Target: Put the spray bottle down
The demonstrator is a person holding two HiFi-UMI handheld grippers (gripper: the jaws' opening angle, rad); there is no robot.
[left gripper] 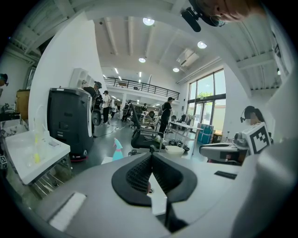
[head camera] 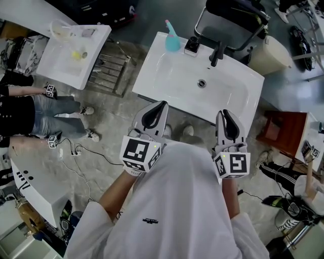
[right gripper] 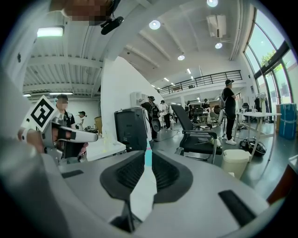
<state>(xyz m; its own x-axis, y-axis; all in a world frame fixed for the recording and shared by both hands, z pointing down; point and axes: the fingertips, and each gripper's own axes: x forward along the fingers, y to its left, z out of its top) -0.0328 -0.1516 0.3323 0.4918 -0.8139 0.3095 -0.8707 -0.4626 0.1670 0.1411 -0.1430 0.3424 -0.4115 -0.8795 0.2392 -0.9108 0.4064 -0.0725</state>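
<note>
The spray bottle (head camera: 172,39) stands on the back left corner of the washbasin (head camera: 167,86), with a small dispenser (head camera: 192,45) just to its right and the tap (head camera: 217,53) further right along the same edge. An office chair (head camera: 228,15) stands behind the basin with a bin (head camera: 271,53) to its right, and a second basin (head camera: 66,60) lies to the left past a wire rack (head camera: 109,66). The left gripper (head camera: 161,106) and right gripper (head camera: 227,114) sit side by side, apart, at the washbasin's near edge.

the spray bottle (head camera: 172,39) is teal with a pale pink trigger head. it stands upright, free of any grip, on the back rim of the white sink (head camera: 167,76), at eleven o'clock from the drain (head camera: 202,83).
</note>
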